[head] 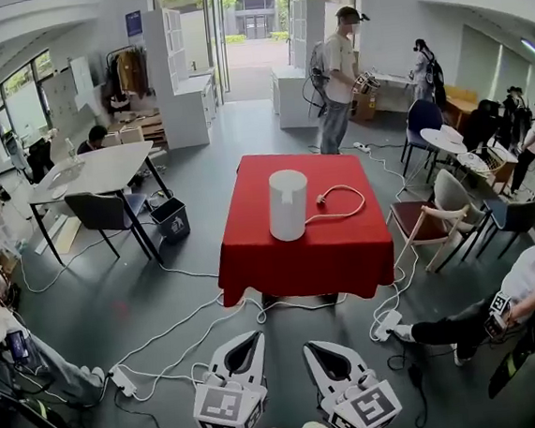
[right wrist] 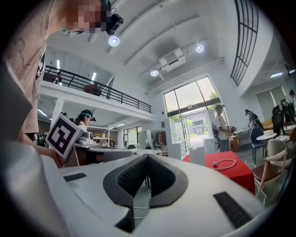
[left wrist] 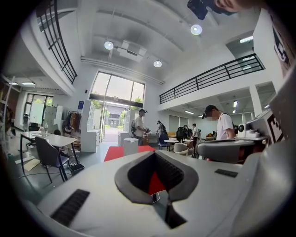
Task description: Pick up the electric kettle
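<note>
The electric kettle (head: 288,204), a plain white cylinder, stands upright near the middle of the red-clothed table (head: 308,247). Its white cord (head: 337,202) loops on the cloth to its right. Both grippers hover low at the near edge of the head view, well short of the table. My left gripper (head: 250,342) and right gripper (head: 315,352) are shut with nothing between their jaws. Far ahead in the left gripper view, beyond the left gripper (left wrist: 155,155), is the kettle (left wrist: 131,146). The right gripper (right wrist: 148,158) has the kettle (right wrist: 197,156) and cord (right wrist: 225,162) off to its right.
White cables and a power strip (head: 124,382) trail across the grey floor between me and the table. A white table (head: 94,170) with a dark chair stands left, and chairs (head: 428,221) stand right of the red table. A person (head: 337,79) stands behind it; another person (head: 529,287) sits at right.
</note>
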